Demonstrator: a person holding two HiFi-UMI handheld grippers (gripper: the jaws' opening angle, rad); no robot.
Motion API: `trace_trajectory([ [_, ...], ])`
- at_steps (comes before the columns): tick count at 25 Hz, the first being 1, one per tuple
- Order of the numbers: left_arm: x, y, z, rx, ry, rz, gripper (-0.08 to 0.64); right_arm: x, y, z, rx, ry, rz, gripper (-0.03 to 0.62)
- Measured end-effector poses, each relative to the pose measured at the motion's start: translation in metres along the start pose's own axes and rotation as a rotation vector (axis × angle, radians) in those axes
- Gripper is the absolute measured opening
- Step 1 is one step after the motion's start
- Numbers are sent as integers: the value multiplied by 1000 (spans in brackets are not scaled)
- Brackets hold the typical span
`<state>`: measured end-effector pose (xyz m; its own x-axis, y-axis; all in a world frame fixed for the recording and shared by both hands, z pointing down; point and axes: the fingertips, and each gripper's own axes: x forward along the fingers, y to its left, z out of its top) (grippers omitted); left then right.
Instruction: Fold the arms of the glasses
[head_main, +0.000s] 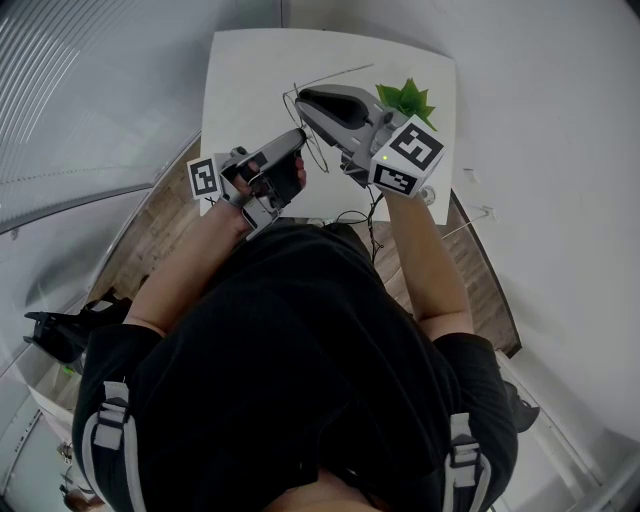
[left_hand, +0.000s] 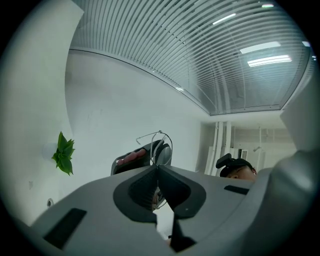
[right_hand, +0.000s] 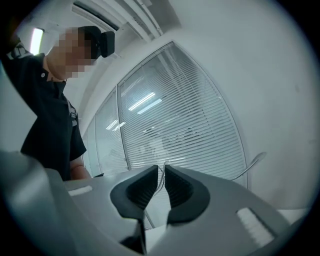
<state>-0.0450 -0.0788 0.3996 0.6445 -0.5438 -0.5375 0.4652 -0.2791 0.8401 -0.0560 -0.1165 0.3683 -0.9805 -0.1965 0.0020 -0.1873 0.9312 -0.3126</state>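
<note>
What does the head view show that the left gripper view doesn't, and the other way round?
Only the head view: the person's shirt and the marker cubes on the grippers. Only the left gripper view: the person's headset, and the left fingers seen close up, shut on the wire of the glasses. Both: the glasses, the plant and the right gripper.
</note>
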Motion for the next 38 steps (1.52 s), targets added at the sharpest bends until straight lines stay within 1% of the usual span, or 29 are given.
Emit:
trace_trajectory([
  [4,2,-1,-1,-15,7,-24,14,0,1,1,59,-18,45,37],
  [7,3,-2,-2,-18,13,-29,14,0,2,2,81,-21,67,37],
  [14,2,-3,0,-19,2,-52,14,-8,2,4,35,-29,35,38],
  [16,2,-4,0,-16,2,-55,14,-12,-1,8,10,-41,0,38],
  [20,3,-6,0,-13,-5,-57,14,-29,-15,19,-43,-77,-111,38],
  [24,6,-13,1,-6,-8,-63,14,-53,-35,31,-53,-115,-240,41],
  [27,4,-10,1,-3,-11,-63,14,-70,-55,29,-63,-126,-338,63],
  [29,2,-7,2,-1,-12,-62,14,-77,-66,26,-65,-127,-383,71],
  [33,1,-6,2,0,-11,-59,14,-84,-79,26,-56,-129,-431,117],
  [38,4,-8,2,1,-15,-52,14,-79,-84,40,-57,-139,-430,123],
])
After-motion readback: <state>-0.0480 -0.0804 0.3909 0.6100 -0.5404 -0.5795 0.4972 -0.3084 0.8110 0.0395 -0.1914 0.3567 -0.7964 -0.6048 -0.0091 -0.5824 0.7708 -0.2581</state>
